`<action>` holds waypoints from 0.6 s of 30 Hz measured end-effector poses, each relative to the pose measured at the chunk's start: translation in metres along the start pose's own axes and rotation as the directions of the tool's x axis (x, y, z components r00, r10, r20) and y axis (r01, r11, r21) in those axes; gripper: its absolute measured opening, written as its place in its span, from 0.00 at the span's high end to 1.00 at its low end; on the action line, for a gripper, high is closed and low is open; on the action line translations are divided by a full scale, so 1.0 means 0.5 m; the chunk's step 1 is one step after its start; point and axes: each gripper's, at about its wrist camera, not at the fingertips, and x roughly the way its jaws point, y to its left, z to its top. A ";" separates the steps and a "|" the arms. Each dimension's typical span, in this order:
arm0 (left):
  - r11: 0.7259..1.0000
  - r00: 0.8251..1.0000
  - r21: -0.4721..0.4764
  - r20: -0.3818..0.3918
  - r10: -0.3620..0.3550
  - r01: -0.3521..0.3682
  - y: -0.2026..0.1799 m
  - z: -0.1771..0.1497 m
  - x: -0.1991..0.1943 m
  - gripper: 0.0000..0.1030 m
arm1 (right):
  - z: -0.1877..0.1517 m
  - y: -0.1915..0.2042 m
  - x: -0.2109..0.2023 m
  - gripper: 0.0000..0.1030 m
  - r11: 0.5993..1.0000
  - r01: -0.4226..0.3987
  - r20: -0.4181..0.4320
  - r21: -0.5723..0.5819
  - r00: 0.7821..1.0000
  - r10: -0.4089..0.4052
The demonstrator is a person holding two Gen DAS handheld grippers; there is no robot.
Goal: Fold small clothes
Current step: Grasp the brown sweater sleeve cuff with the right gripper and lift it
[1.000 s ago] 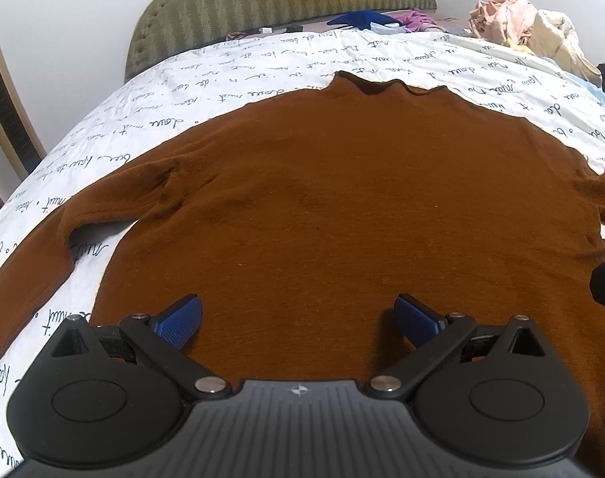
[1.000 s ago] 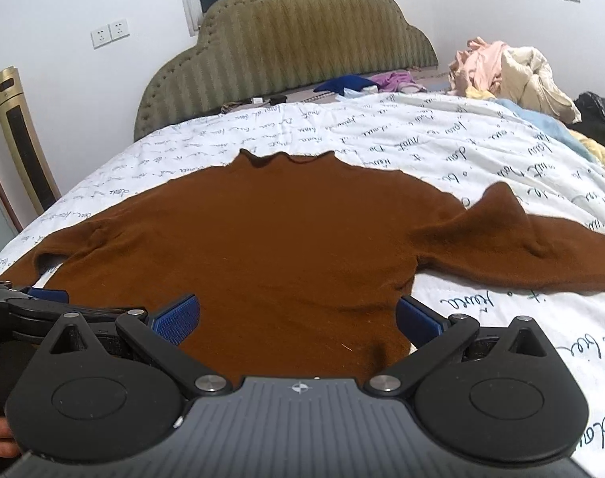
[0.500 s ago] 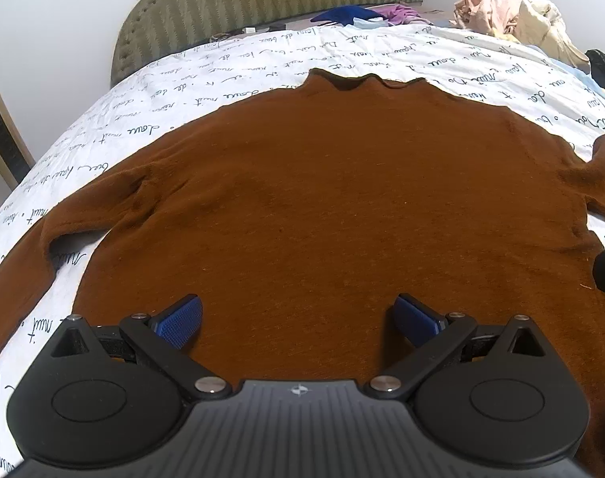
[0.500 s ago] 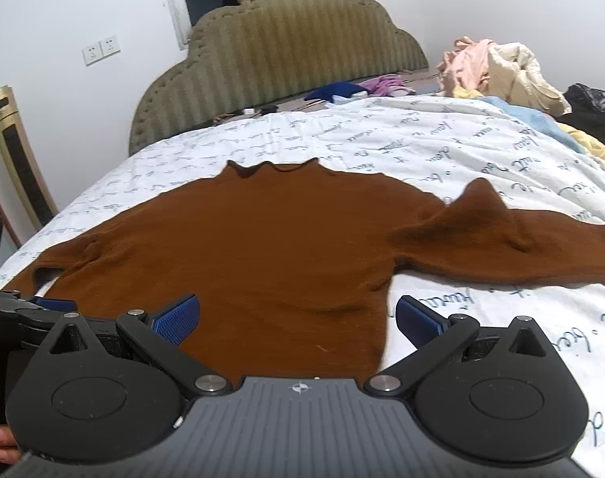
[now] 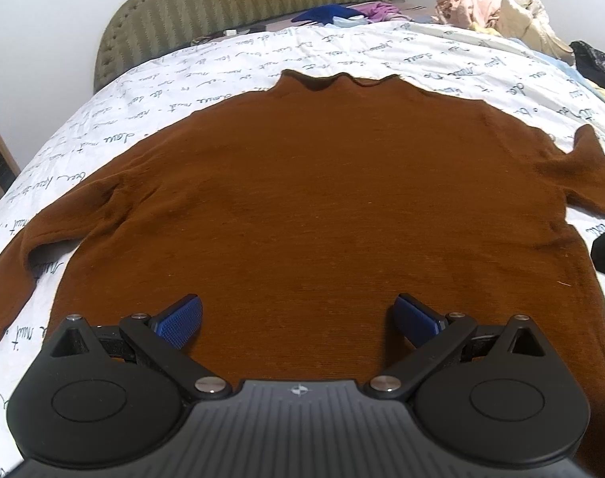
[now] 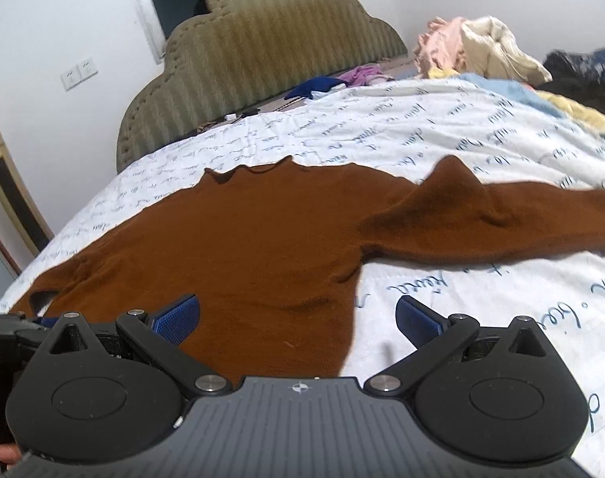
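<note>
A brown knit sweater [image 5: 322, 207] lies flat on the bed, collar toward the headboard and both sleeves spread out. It also shows in the right wrist view [image 6: 242, 247], where its right sleeve [image 6: 501, 219] has a raised bump. My left gripper [image 5: 298, 316] is open and empty above the sweater's lower part. My right gripper [image 6: 298, 316] is open and empty above the sweater's lower right edge. The left gripper's body [image 6: 11, 330] shows at the left of the right wrist view.
The bed has a white sheet with blue script [image 5: 442, 51] and a green striped headboard [image 5: 238, 4]. A pile of clothes [image 6: 482, 47] lies at the far right, with blue and purple garments [image 5: 342, 12] near the headboard. A chair [image 6: 7, 191] stands left.
Both grippers have pulled back and lifted a little, so the sweater sits farther away in both views. The right wrist view has tilted. Both stay open.
</note>
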 end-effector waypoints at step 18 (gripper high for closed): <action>0.999 1.000 0.026 -0.006 -0.017 0.018 -0.019 -0.006 0.004 0.00 | 0.020 -0.501 -0.173 0.15 0.757 0.272 0.202 0.595 0.861 -0.468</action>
